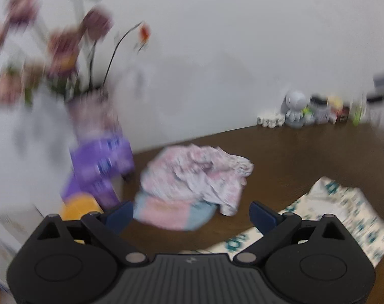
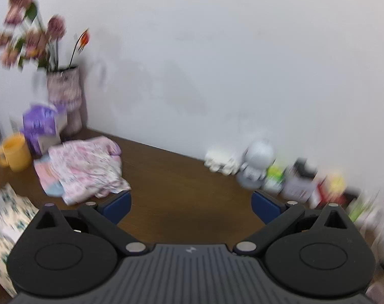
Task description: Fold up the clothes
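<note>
A crumpled pink-and-white patterned garment [image 1: 199, 172] lies heaped on a folded pink-and-blue cloth [image 1: 171, 212] on the brown table. A white cloth with teal print [image 1: 344, 217] lies spread at the right. My left gripper [image 1: 190, 214] is open above the table, just short of the heap, holding nothing. In the right wrist view the same heap [image 2: 85, 169] sits at the left and the teal-print cloth [image 2: 6, 223] at the lower left. My right gripper [image 2: 190, 206] is open over bare table [image 2: 186, 190], empty. Both views are blurred.
A vase of flowers [image 2: 65, 96], a purple box [image 2: 39, 126] and a yellow mug [image 2: 13, 155] stand at the table's left by the wall. A white figurine [image 2: 256, 164] and several small items [image 2: 306, 185] line the back right edge.
</note>
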The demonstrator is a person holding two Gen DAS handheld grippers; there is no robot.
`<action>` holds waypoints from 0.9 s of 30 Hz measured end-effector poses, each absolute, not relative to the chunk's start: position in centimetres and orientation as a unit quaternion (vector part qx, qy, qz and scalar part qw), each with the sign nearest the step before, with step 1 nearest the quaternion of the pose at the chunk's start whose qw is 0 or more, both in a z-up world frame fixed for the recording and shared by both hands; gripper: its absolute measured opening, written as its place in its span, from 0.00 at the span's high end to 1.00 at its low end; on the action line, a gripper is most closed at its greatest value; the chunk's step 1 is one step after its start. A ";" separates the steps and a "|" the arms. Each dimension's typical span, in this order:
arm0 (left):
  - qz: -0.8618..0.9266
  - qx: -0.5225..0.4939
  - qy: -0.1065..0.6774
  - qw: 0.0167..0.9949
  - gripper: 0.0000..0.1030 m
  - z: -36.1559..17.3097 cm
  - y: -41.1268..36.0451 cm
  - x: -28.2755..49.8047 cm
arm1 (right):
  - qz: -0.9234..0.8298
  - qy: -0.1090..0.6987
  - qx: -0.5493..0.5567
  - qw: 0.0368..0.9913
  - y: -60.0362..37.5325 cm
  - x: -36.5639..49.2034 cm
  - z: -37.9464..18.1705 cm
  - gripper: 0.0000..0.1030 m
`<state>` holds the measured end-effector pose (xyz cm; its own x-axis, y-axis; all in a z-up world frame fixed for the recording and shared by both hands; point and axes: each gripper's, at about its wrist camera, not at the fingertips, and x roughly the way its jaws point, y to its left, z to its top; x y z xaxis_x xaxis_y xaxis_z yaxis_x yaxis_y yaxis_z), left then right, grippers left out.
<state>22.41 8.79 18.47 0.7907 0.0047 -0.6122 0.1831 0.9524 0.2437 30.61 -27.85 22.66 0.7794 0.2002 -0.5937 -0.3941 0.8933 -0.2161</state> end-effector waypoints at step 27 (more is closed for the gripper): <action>-0.281 0.245 0.449 0.812 0.40 4.4 8.5 31.8 | 0.397 0.460 -0.189 0.771 -23.9 40.3 5.5 0.28</action>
